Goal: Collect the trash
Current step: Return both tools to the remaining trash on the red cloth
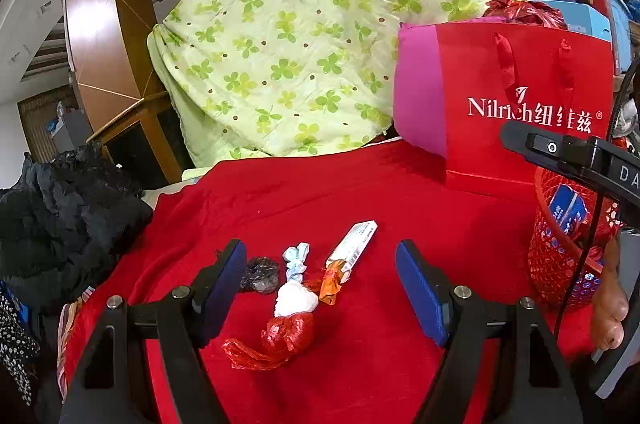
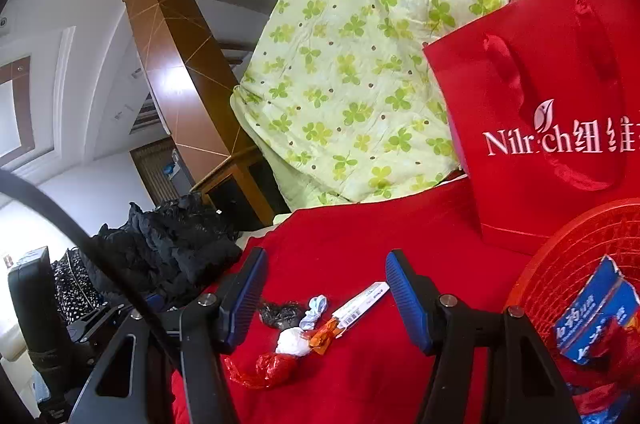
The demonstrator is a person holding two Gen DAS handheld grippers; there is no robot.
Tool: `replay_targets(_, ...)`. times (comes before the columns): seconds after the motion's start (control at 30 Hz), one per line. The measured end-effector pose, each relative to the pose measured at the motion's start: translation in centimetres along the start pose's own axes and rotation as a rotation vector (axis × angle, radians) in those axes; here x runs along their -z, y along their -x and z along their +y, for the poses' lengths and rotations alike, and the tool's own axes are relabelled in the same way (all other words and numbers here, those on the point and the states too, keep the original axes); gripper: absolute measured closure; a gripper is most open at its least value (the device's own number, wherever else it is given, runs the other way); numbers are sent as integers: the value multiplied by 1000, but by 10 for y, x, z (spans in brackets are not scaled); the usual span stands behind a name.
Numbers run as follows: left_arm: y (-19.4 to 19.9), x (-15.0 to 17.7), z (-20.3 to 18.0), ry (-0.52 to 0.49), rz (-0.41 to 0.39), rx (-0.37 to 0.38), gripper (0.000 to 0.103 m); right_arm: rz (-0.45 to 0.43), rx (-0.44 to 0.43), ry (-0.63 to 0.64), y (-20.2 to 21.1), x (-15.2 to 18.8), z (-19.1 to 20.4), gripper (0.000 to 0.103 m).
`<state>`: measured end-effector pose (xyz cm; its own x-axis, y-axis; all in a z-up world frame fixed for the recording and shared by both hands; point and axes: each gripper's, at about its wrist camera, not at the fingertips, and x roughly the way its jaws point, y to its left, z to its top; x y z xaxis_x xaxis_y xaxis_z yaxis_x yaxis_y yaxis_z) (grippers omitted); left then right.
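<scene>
Several pieces of trash lie in a cluster on the red cloth (image 1: 380,191): a black crumpled bag (image 1: 260,274), a pale blue twisted wrapper (image 1: 296,258), a white wad (image 1: 294,300), a red plastic scrap (image 1: 280,338), an orange wrapper (image 1: 332,284) and a flat white barcoded pack (image 1: 354,242). My left gripper (image 1: 320,252) hovers open over the cluster, touching nothing. My right gripper (image 2: 326,256) is open too, with the same trash (image 2: 294,342) beyond its fingers. To its right stands a red mesh basket (image 2: 560,264) holding a blue carton (image 2: 592,320).
A red paper gift bag (image 1: 520,83) stands behind the basket (image 1: 556,256). A green clover-print quilt (image 1: 300,43) is piled at the back. Black clothing (image 1: 68,216) lies at the left edge. A hand (image 1: 608,312) holds the right gripper's handle.
</scene>
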<state>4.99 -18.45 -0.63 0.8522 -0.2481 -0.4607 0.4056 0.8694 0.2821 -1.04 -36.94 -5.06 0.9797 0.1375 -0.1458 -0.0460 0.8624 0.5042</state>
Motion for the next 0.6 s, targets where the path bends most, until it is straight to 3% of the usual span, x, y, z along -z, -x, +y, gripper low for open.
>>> replay_targets(0.3, -19, 28, 34, 57, 55, -17, 23, 73, -9, 0, -28, 10, 7, 37)
replay_targets(0.6, -68, 106, 131, 227, 255, -133, 23, 322, -2, -14, -101, 48, 17, 37)
